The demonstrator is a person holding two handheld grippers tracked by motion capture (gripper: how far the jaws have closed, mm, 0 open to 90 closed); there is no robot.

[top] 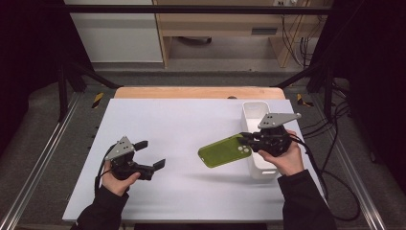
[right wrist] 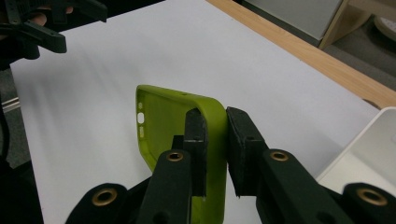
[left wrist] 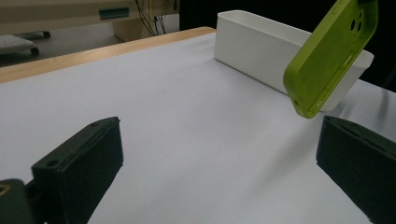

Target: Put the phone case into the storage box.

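Looking down from the high view, the right gripper (top: pixel 245 139) pinches one end of a green phone case (top: pixel 224 151) and holds it clear above the white tabletop (top: pixel 191 124), its shadow lying on the surface below. The case's far end points toward the middle of the table, and its held end sits just beside the long wall of a white bin (top: pixel 252 111) at the table's right side. The left gripper (top: pixel 152 154) is well apart from it on the left, jaws spread wide with nothing between them, held by a hand in a dark sleeve.

Along the left gripper view, the two black jaws stand far apart over bare tabletop (left wrist: pixel 187 116). Beyond them the phone case (left wrist: pixel 334 56) hangs tilted in the air, camera cutouts at its upper end, in front of the white bin (left wrist: pixel 261 46).

Seen from the right gripper view, the right gripper (right wrist: pixel 215 154) has its jaws pressed on the case's side wall, one pad inside the shell and one outside. The phone case (right wrist: pixel 163 116) extends away from the jaws, its hollow inner face showing. The left gripper (right wrist: pixel 60 28) shows at the top left corner with its jaws apart, and the bin's rim (right wrist: pixel 373 126) at the right edge.
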